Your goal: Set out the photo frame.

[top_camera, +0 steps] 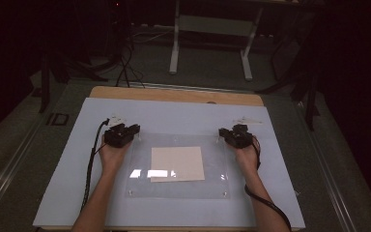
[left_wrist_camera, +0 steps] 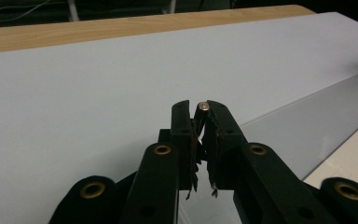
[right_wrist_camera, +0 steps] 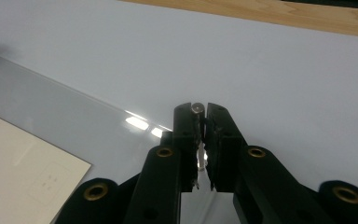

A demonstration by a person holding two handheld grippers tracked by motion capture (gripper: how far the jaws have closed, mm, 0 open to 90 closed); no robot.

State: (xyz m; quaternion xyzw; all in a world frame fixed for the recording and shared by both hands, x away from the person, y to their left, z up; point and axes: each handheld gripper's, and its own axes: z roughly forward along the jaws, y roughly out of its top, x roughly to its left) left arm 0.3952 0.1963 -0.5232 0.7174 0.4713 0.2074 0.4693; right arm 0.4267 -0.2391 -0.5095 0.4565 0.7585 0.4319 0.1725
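While both hands are resting at the far corners of the clear sheet (top_camera: 178,166), this is how it is looking from where I am standing:

Left hand-held gripper (top_camera: 125,130): clamping on a small metal post (left_wrist_camera: 204,106) at the sheet's far-left corner.
Right hand-held gripper (top_camera: 233,134): closing its jaws on the matching post (right_wrist_camera: 197,108) at the far-right corner.
Sheet: lying flat on the white board (top_camera: 77,159) covering the counter (top_camera: 174,94), nothing lifting yet.
Paper (top_camera: 177,164): sitting under the sheet, about in the middle.
Done: both far corners are being gripped.
Left: I am guessing the sheet is about to be lifted off the paper; the two near posts are standing untouched.
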